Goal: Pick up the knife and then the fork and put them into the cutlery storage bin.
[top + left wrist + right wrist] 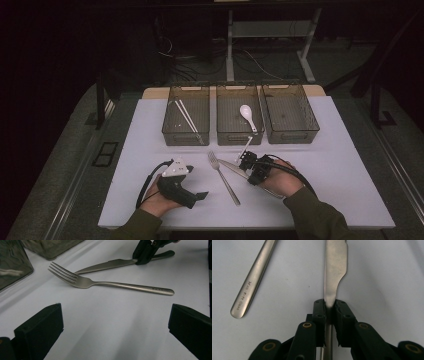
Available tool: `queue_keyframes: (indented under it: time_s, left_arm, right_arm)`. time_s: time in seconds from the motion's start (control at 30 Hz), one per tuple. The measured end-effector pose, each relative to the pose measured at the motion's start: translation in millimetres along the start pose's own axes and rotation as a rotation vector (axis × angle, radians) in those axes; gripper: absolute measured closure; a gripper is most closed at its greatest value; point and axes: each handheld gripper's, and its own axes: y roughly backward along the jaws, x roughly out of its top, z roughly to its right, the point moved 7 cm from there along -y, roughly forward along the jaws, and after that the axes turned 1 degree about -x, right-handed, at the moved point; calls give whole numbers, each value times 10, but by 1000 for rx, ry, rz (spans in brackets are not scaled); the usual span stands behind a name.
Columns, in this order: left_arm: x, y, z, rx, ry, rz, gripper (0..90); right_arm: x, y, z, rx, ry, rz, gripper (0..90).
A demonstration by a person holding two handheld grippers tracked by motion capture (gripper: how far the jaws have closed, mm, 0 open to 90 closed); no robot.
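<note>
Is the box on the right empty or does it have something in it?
Empty. The right box shows just its bare bottom, while the middle box holds a white spoon.

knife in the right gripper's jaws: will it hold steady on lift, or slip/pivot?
The knife looks like rigid, smooth metal, so probably no flex but slippery. The right gripper pinches it where blade meets handle, roughly mid-length, so it may lift fairly level. The narrow grip could let it pivot.

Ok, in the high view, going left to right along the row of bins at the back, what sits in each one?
Left bin with chopsticks → middle bin with a white spoon → right bin, nothing visible inside.
</note>
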Motion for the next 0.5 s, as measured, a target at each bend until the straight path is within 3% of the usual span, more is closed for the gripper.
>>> queue_keyframes:
  time_s: [0.23, 0.4, 0.5]
  left_arm:
    - [1, 0, 2, -2, -10, -4, 0]
    - [5, 7, -9, -1, -2, 6, 0]
    - [2, 9, -15, 0, -5, 2, 0]
  right_arm:
    - [7, 1, -6, -10, 3, -10, 799]
    - [-32, 17, 53, 42, -11, 43, 799]
    - [-62, 54, 104, 73, -18, 103, 798]
